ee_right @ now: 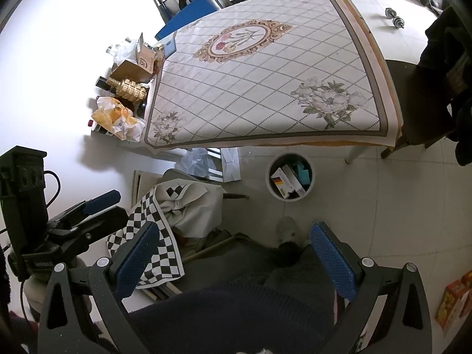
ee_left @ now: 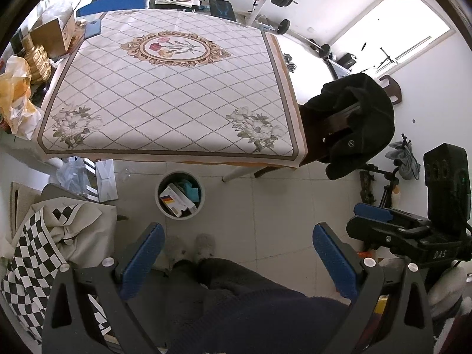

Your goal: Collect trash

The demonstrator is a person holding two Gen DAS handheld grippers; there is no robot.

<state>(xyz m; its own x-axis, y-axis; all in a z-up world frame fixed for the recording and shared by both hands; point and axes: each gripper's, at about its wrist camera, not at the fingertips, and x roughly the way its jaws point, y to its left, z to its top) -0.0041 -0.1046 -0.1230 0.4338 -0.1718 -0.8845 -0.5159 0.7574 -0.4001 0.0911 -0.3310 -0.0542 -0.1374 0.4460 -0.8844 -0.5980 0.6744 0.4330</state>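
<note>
Under the counter's [ee_left: 177, 94] near edge the bin [ee_left: 180, 196] is sitting on the floor w/ boxes already lying in it. I'm holding the left hand-held gripper [ee_left: 237, 253] and the right hand-held gripper [ee_right: 234, 253] above my lap, both w/ jaws spread apart, nothing between them. Counter top is looking bare, so remaining trash is prob the yellow bag [ee_left: 16, 100] at its left edge. Risks, imo: I'm reaching across and snagging the checkered cloth [ee_right: 153, 236], or knocking the gold bottle [ee_right: 128, 88] just beside the bag.
</note>
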